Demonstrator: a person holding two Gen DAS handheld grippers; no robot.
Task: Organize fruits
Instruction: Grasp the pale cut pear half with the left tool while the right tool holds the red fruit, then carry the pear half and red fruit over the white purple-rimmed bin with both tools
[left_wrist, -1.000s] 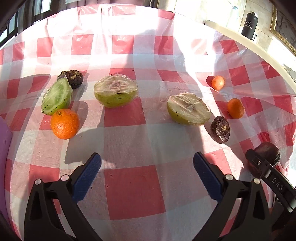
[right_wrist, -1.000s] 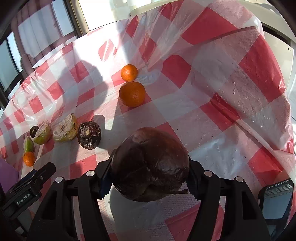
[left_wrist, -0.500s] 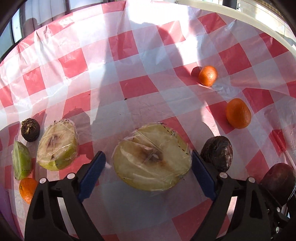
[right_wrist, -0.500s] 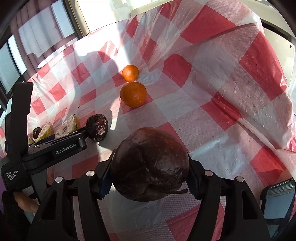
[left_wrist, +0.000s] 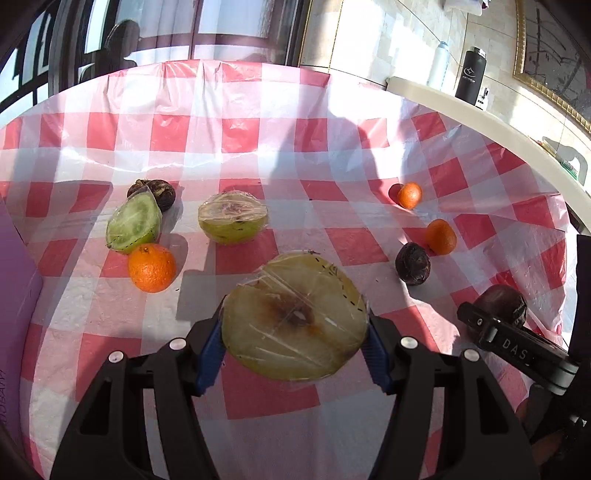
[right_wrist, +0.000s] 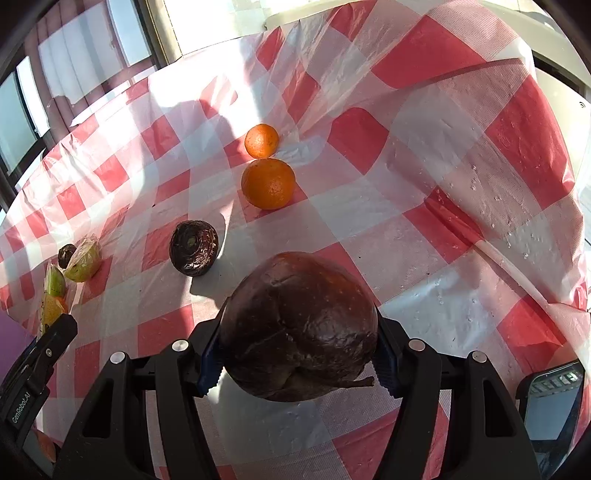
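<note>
Left wrist view is showing the wrapped half fruit (left_wrist: 294, 317) sitting clamped between the left gripper (left_wrist: 294, 345) jaws, raised over the checked desk (left_wrist: 255, 122). Right gripper (right_wrist: 297, 354) jaws are squeezing a dark shrivelled fruit (right_wrist: 297, 325). An orange (left_wrist: 151, 267), green wedge (left_wrist: 133, 222) and another wrapped half (left_wrist: 232, 221) are lying beyond.
</note>
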